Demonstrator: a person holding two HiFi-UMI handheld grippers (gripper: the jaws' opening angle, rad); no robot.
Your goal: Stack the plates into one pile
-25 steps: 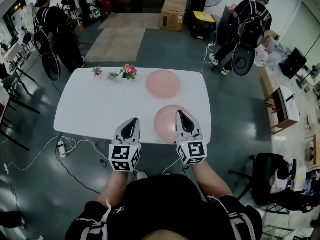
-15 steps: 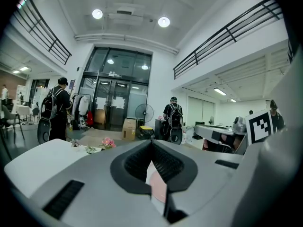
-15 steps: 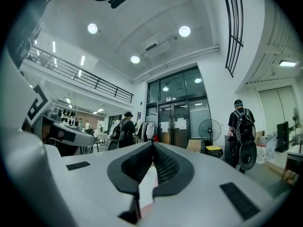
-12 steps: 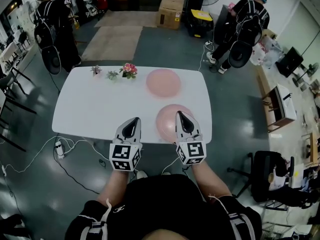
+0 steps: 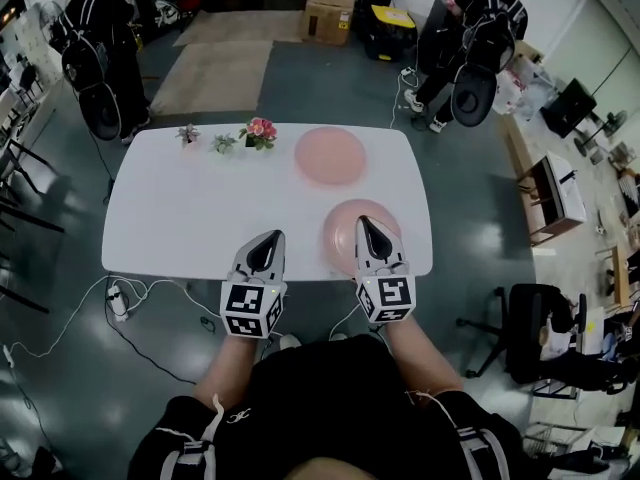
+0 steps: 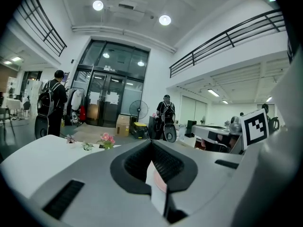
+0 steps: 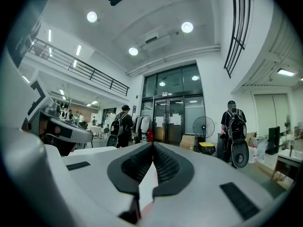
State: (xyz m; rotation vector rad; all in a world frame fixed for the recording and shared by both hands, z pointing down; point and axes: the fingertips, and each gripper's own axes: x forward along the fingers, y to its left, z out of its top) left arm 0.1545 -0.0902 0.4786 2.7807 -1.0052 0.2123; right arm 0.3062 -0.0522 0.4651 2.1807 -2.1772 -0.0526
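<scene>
Two pink plates lie apart on the white table (image 5: 190, 218): the far plate (image 5: 329, 155) near the back edge and the near plate (image 5: 345, 236) at the front right. My right gripper (image 5: 363, 222) is shut and empty, its tip over the near plate's front part. Left of that plate my left gripper (image 5: 274, 236) hangs over the table's front edge, shut, holding nothing. In the left gripper view the jaws (image 6: 152, 143) meet at the tip, with a sliver of pink plate showing through below. The right gripper view shows its jaws (image 7: 153, 145) pressed together the same way.
Small potted plants and pink flowers (image 5: 258, 132) stand at the table's back left. People with backpacks stand beyond the table at left (image 5: 98, 48) and right (image 5: 478, 38). A cardboard box (image 5: 329, 8), an office chair (image 5: 535, 328) and floor cables (image 5: 130, 298) surround the table.
Both grippers have moved forward toward the table, the right one further over the near plate. Both stay shut.
</scene>
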